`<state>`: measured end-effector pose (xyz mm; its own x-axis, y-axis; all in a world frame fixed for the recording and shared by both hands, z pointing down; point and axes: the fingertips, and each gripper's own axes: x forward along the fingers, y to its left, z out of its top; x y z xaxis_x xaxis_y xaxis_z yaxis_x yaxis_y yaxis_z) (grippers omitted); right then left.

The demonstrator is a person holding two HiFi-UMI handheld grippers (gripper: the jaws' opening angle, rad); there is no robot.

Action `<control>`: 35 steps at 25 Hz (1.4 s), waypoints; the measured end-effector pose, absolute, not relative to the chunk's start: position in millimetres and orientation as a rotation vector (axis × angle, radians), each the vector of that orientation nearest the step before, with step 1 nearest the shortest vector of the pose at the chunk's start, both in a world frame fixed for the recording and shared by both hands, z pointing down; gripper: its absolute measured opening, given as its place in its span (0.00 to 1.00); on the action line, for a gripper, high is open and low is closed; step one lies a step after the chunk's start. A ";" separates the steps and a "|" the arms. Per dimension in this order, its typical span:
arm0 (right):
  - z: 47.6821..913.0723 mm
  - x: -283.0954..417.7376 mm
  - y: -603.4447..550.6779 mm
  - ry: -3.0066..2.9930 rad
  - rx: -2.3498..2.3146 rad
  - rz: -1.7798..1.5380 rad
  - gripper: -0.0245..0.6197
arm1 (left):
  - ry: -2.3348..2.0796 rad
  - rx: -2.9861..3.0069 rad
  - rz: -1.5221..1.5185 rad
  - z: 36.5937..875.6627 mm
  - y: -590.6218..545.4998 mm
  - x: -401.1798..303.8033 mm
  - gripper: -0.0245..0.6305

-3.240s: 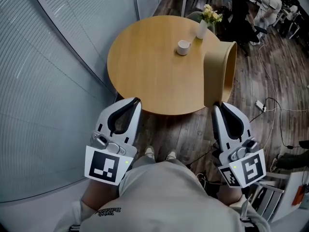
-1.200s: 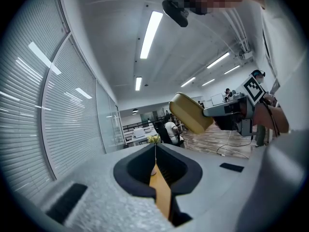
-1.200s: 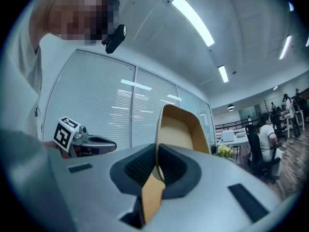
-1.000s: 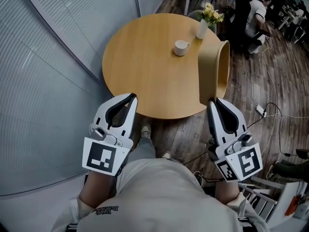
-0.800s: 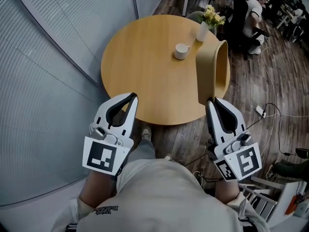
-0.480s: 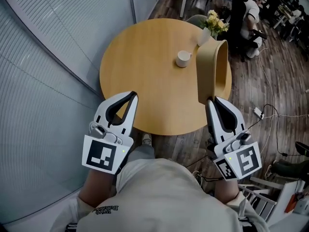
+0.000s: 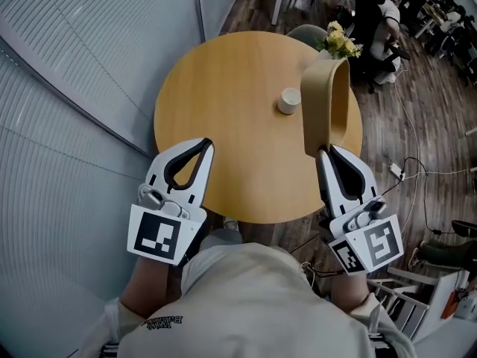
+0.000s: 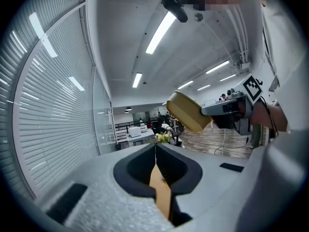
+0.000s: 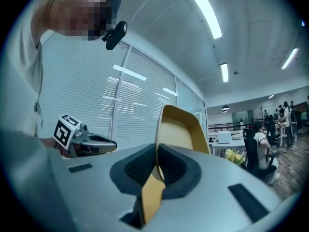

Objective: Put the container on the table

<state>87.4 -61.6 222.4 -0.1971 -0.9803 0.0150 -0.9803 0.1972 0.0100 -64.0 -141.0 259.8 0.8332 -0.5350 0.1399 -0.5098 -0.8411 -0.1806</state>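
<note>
A tan, smooth, open-topped container (image 7: 324, 103) hangs on its side over the right part of the round wooden table (image 7: 223, 95). My right gripper (image 7: 326, 149) is shut on the container's near rim. In the right gripper view the container (image 9: 179, 127) rises just beyond the pinched jaws (image 9: 157, 151). My left gripper (image 7: 205, 142) is shut with nothing in it, over the table's near left edge. Seen from the left gripper view, the container (image 8: 188, 111) is held aloft by the right gripper (image 8: 227, 111).
A white cup (image 7: 288, 101) stands on the table just left of the container. A vase of yellow flowers (image 7: 339, 42) is at the table's far right edge. A blind-covered glass wall (image 7: 82, 88) runs along the left. Cables (image 7: 417, 174) lie on the wooden floor at right.
The table has come closer beneath me. The container, still gripped by the right gripper, has gone from beside the table's right edge to over its right part. The left gripper stays shut.
</note>
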 end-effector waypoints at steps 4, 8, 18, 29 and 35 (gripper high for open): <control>219.6 78.0 -79.4 -2.410 1.990 -0.009 0.10 | 0.787 -2.892 -0.272 261.4 -159.8 -66.8 0.07; 217.2 71.0 -91.2 -2.406 1.994 -0.028 0.10 | 0.772 -2.906 -0.258 263.7 -174.4 -69.5 0.07; 228.7 77.9 -107.4 -2.389 1.973 0.008 0.10 | 0.795 -2.922 -0.290 277.2 -188.9 -65.8 0.07; 230.3 104.7 -109.7 -2.486 1.923 0.016 0.10 | 0.893 -2.868 -0.343 275.6 -182.8 -50.2 0.07; 233.2 121.9 -107.5 -2.495 1.904 0.037 0.10 | 0.907 -2.859 -0.375 273.9 -176.9 -34.3 0.07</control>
<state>121.9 -107.5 233.2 -0.2641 -0.9644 0.0162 -0.9644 0.2638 -0.0172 -34.3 -176.9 273.9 0.7898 -0.5804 0.1985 -0.5509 -0.8134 -0.1865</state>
